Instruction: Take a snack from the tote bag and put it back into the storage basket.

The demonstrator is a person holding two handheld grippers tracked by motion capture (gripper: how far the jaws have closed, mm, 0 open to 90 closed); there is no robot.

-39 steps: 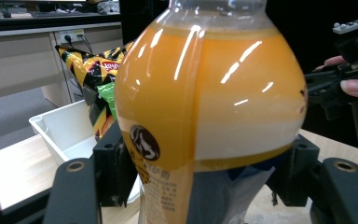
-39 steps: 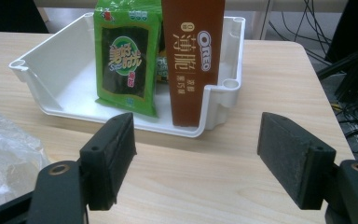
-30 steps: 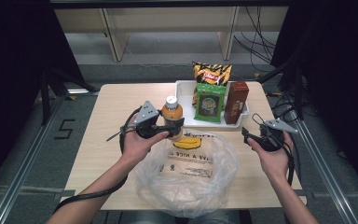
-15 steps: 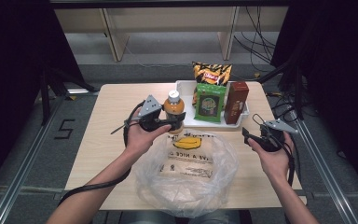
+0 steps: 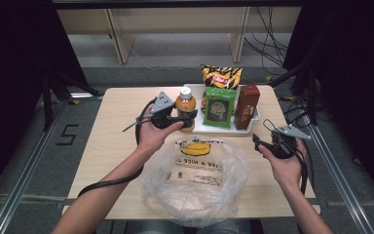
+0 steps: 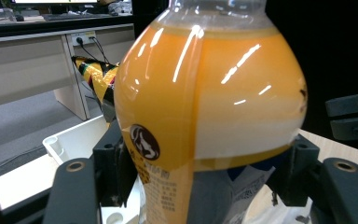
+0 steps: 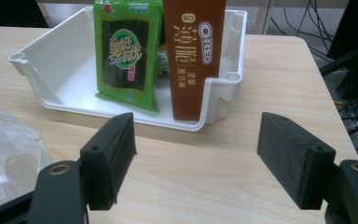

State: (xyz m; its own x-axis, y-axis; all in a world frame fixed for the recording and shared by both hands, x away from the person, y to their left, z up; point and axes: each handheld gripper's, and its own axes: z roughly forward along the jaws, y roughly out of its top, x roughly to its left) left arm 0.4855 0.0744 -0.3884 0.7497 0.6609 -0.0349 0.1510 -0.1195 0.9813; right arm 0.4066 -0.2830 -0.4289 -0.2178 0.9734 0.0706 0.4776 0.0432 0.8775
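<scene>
Juice bottle (image 6: 200, 112) sits clamped between the two jaws of the left gripper (image 5: 177, 118), the pads pressing on its lower body where the label wraps it, below the wide shoulder. It stands upright in that grip, at the near left edge of the white tray (image 5: 200, 127), white cap up. Full of orange drink, it is probably fairly heavy for its size, and the smooth glossy plastic looks slippery and likely to give a little under pressure; the waist under the bulge seems the safest hold, since the swell above would stop it sliding down through the pads. Just beyond the gripper stand a green snack packet (image 5: 219, 107), a brown biscuit box (image 5: 246, 106) and a yellow chip bag (image 5: 219, 76). Nearer the person lies a clear plastic bag (image 5: 197, 180) on the desk (image 5: 107, 141). The right gripper (image 7: 196, 161) hovers spread and empty, facing the tray's front.
</scene>
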